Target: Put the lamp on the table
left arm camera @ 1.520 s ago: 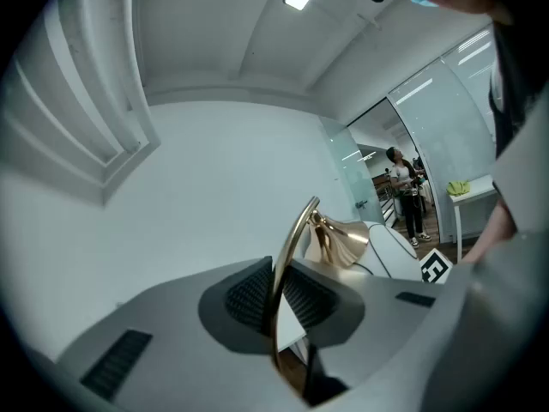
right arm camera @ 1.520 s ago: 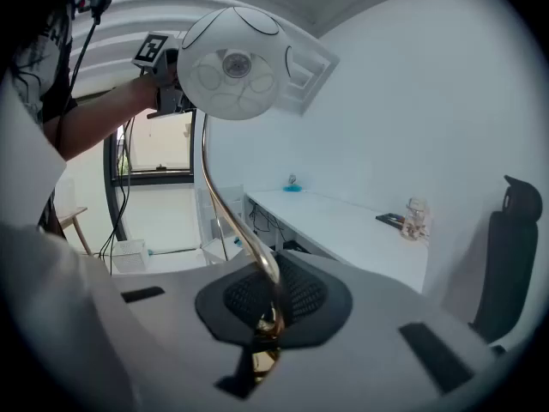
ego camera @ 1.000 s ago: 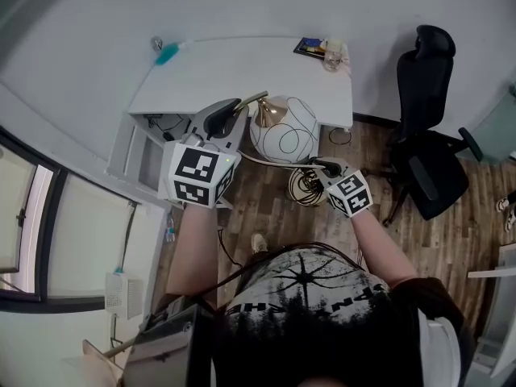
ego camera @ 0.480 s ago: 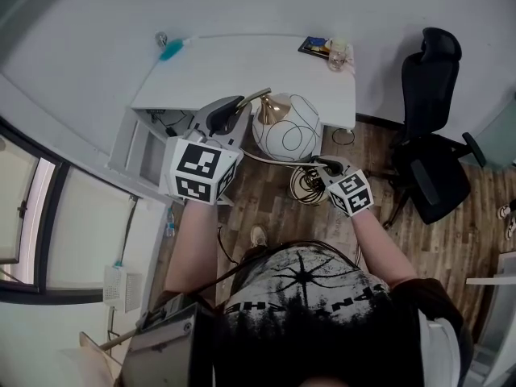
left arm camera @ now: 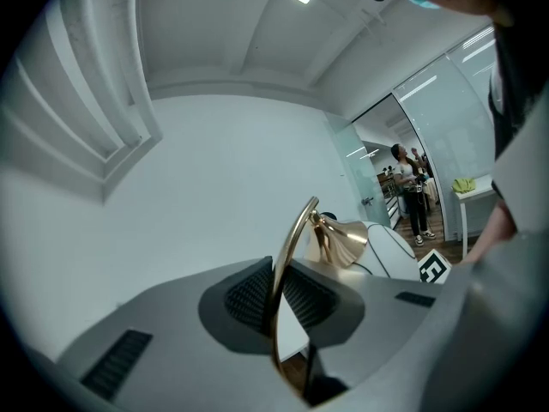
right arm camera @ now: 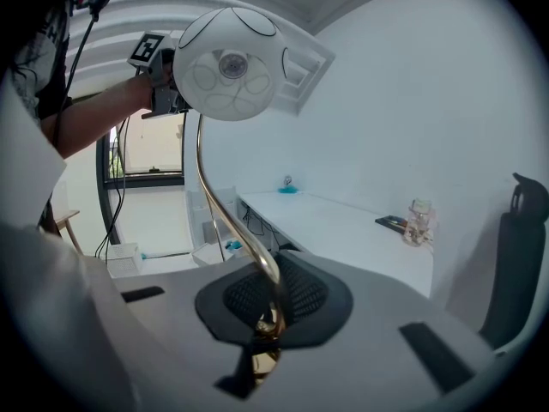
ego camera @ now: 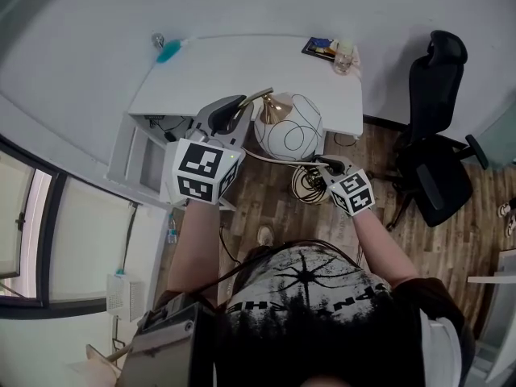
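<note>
The lamp has a white globe shade (ego camera: 290,127) with dark lines, a gold curved arm (ego camera: 254,99) and a coiled wire base (ego camera: 306,184). I hold it in the air in front of the near edge of the white table (ego camera: 242,71). My left gripper (ego camera: 234,115) is shut on the gold arm (left arm camera: 287,264) just below the gold cone (left arm camera: 339,240). My right gripper (ego camera: 326,166) is shut on the lower stem (right arm camera: 214,204) by the base. In the right gripper view the shade (right arm camera: 230,63) hangs high, with the table (right arm camera: 343,230) beyond it.
A black office chair (ego camera: 431,135) stands to the right of the table. On the table's far side lie a dark book (ego camera: 318,48), a glass jar (ego camera: 345,55) and a teal object (ego camera: 168,51). A white drawer unit (ego camera: 145,156) sits under the left end. People stand in the far room (left arm camera: 412,191).
The view has drifted a little to the right. Both grippers keep the same hold on the lamp, which stays at the table's near edge.
</note>
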A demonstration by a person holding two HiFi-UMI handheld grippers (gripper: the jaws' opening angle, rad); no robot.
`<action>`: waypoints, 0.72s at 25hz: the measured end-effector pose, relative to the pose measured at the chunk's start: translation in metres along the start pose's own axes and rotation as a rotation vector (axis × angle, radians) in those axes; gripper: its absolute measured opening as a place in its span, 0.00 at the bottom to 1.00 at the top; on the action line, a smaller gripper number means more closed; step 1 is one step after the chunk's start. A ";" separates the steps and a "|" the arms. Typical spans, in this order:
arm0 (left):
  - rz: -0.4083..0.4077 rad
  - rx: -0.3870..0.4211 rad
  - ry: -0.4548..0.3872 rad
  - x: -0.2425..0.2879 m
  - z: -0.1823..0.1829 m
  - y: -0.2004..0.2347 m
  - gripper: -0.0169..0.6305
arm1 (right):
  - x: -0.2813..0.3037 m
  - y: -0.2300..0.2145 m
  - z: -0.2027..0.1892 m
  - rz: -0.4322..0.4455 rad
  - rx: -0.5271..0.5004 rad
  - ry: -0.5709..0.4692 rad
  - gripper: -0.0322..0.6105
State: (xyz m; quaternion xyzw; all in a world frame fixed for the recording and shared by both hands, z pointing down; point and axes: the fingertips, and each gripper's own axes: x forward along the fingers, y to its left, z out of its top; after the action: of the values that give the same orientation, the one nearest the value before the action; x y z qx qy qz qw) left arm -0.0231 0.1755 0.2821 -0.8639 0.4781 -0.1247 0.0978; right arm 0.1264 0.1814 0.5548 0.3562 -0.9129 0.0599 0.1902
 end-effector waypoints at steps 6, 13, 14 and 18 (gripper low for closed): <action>-0.031 -0.002 -0.014 0.022 -0.009 0.047 0.10 | 0.043 -0.010 0.020 -0.038 0.011 0.004 0.08; -0.088 0.004 -0.030 0.046 -0.020 0.105 0.10 | 0.095 -0.016 0.045 -0.094 0.038 0.003 0.08; -0.095 0.006 -0.034 0.048 -0.023 0.113 0.10 | 0.103 -0.017 0.048 -0.103 0.042 0.003 0.08; -0.128 0.003 -0.051 0.058 -0.034 0.145 0.10 | 0.132 -0.016 0.059 -0.136 0.050 0.010 0.08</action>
State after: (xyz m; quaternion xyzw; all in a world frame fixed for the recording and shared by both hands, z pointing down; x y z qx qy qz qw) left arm -0.1206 0.0488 0.2797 -0.8954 0.4192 -0.1096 0.1030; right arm 0.0304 0.0717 0.5518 0.4215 -0.8840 0.0715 0.1892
